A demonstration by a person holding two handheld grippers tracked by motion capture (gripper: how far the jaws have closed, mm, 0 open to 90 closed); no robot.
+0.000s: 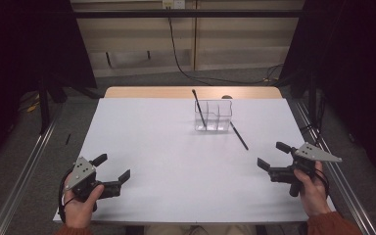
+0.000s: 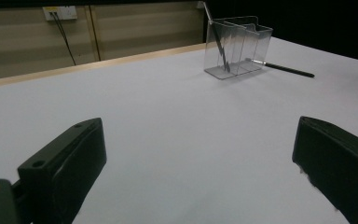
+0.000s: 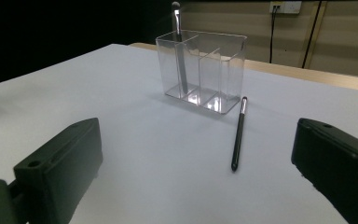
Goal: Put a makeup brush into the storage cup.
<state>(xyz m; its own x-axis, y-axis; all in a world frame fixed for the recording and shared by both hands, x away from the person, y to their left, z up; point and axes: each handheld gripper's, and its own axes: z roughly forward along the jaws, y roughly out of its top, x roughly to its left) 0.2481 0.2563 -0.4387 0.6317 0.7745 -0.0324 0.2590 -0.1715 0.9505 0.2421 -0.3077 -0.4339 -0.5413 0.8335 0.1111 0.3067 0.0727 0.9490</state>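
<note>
Left tool (image 1: 111, 169): I hold it low by the worktop's near left corner, jaws wide apart with nothing between them; in the left gripper view I see bare white worktop (image 2: 168, 121) between the jaws.

Right tool (image 1: 269, 155): I hold it near the right edge, toward the near side, jaws also spread apart and clamped on nothing; it points in toward the middle of the worktop.

Loose pen (image 3: 238, 133): the next thing out from my right tool, a slim dark stick lying flat on the worktop, its far end just beside the organiser's right near corner, whether it touches I cannot tell; its near end points toward the right edge.

Clear organiser (image 1: 213, 115): stands upright toward the far edge, a little right of centre, with three compartments side by side.

Standing pen (image 1: 198, 106): already in the organiser's left compartment, leaning, its top above the rim.

Progress: as I judge it, one pen is stowed and one is left on the worktop; the middle and right compartments look empty. Neither tool is near the loose pen yet, so the reach, grasp and drop-in are all still to do.
</note>
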